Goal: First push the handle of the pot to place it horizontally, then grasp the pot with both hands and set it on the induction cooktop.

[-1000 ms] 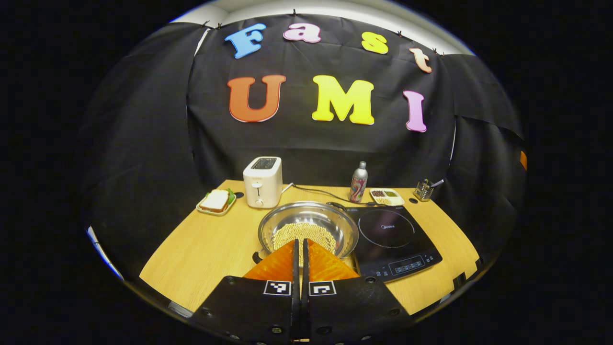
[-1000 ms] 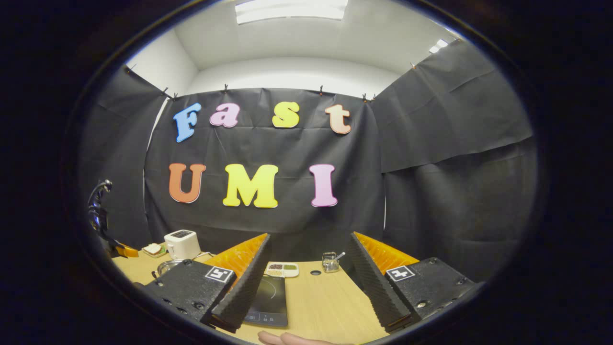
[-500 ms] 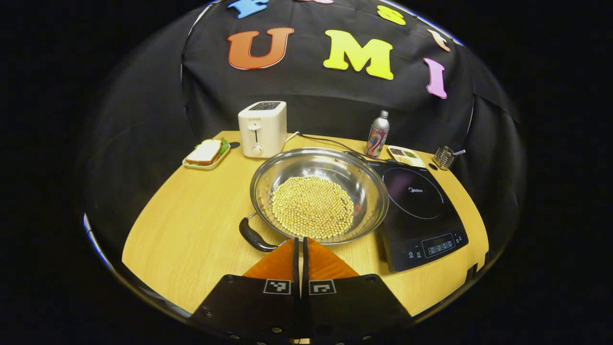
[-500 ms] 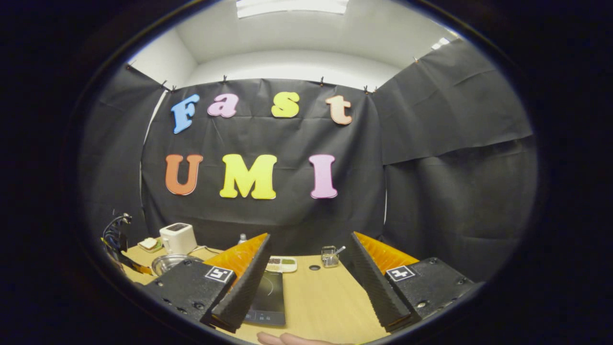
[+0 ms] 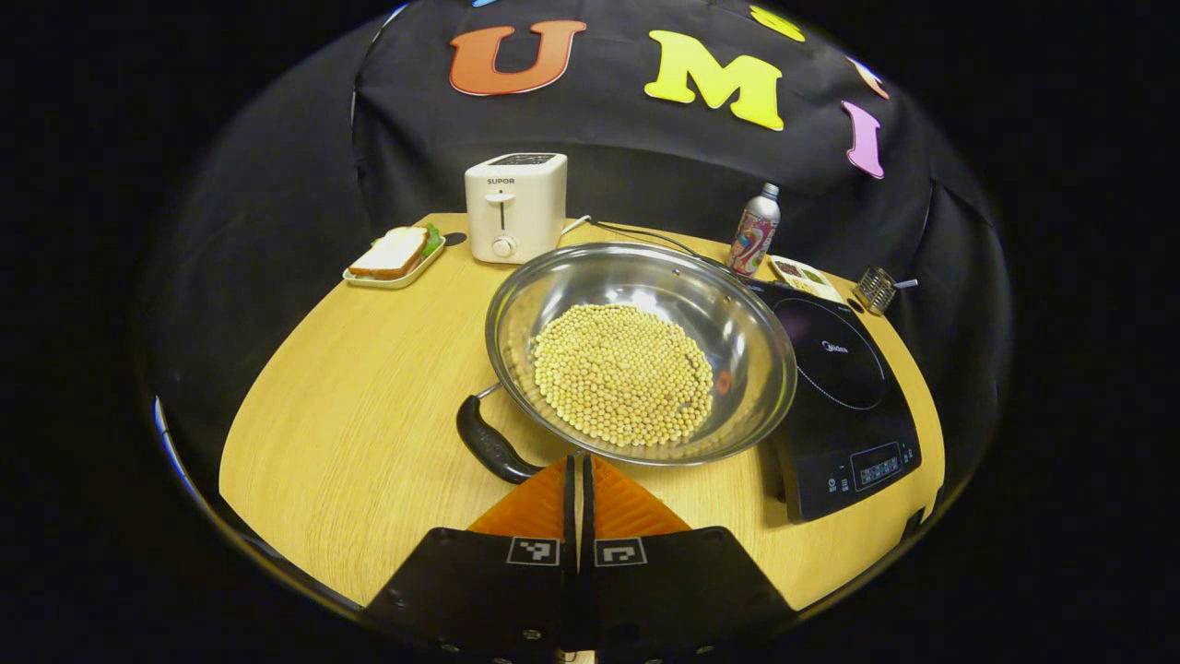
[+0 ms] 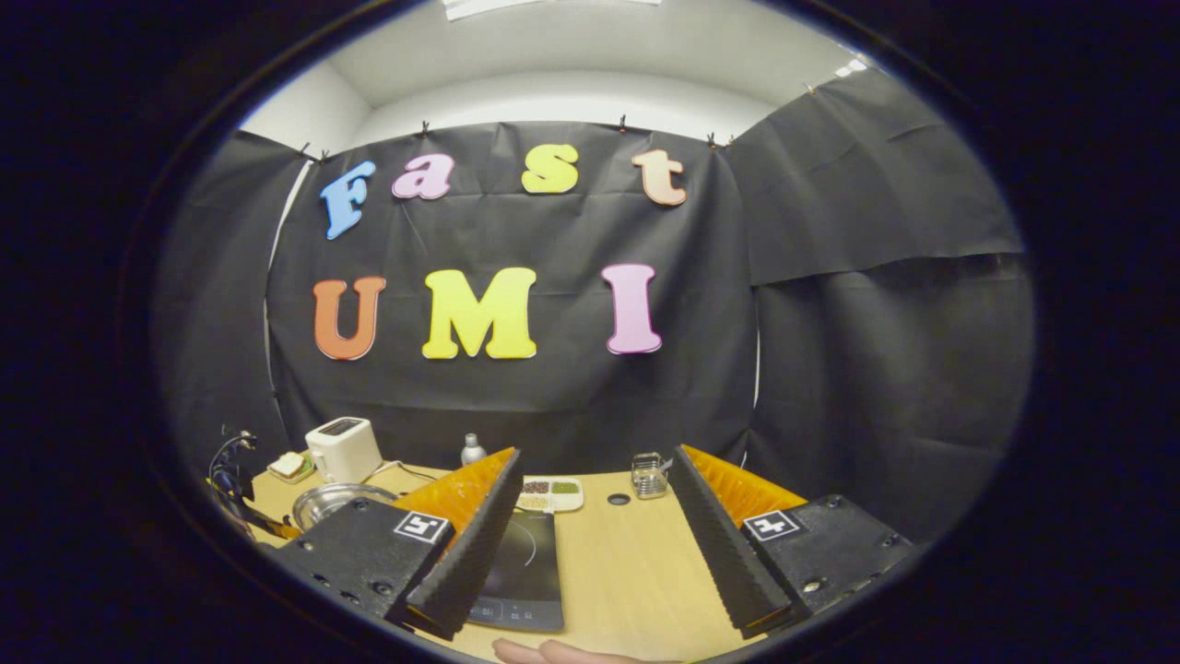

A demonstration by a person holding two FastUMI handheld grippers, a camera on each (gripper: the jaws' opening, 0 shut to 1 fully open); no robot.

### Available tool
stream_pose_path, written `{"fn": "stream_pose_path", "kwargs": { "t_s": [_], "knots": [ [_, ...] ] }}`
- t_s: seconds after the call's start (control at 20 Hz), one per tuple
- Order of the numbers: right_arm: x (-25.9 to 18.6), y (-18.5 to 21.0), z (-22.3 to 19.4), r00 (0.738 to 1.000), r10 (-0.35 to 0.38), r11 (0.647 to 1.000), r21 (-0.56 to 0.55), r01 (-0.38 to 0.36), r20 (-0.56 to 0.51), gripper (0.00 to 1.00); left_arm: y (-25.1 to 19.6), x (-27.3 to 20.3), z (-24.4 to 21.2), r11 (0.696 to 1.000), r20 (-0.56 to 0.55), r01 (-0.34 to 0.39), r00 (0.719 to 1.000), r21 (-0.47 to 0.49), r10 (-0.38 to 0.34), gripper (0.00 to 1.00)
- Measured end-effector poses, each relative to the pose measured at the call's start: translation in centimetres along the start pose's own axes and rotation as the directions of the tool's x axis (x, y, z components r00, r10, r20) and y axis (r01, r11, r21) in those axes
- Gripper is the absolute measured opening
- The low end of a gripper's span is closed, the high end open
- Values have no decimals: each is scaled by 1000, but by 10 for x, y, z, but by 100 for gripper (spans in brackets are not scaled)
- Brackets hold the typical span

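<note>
A wide steel pot (image 5: 737,332) holding yellow beans (image 5: 623,373) sits on the wooden table (image 5: 369,387). Its black handle (image 5: 487,444) points toward the near left. My left gripper (image 5: 579,461) is shut with nothing in it, tips just beside that handle at the pot's near rim. The black induction cooktop (image 5: 843,387) lies right of the pot, touching its edge. In the right gripper view my right gripper (image 6: 590,516) stands open above the table, with the cooktop (image 6: 527,563) between its fingers and the pot (image 6: 327,503) far left.
A white toaster (image 5: 514,207) and a sandwich tray (image 5: 395,258) stand at the back left. A metal bottle (image 5: 754,231), a small divided dish (image 5: 804,275) and a wire holder (image 5: 876,290) sit behind the cooktop. A hand's edge (image 6: 553,653) shows at the bottom of the right gripper view.
The left gripper has tilted down and closed in on the pot, whose handle now shows beside the tips. The right gripper view has dipped slightly; its jaws remain open.
</note>
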State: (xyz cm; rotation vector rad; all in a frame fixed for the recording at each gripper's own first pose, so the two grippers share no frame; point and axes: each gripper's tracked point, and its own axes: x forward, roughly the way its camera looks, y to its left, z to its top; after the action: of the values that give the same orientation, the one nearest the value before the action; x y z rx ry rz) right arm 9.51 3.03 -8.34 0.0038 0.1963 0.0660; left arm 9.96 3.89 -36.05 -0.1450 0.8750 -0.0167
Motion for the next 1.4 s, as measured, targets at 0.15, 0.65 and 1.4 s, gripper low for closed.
{"fn": "stream_pose_path", "kwargs": {
  "t_s": [0.15, 0.65, 1.4],
  "knots": [
    [5, -7, 9, 1000, -18, 1000, 1, 18, 17, 100, 1, 3, 9, 999, 17, 14, 1000, -43, -14, 0],
    [20, -2, 16, 999, -5, 1000, 4, 4, 46, 97, 11, 1, 10, 993, -11, 63, 998, -95, -64, 0],
    [45, -9, -4, 1000, 0, 999, 43, 0, 8, 96, 16, 18, -5, 985, -105, 72, 990, -155, -89, 10]
  ]
}}
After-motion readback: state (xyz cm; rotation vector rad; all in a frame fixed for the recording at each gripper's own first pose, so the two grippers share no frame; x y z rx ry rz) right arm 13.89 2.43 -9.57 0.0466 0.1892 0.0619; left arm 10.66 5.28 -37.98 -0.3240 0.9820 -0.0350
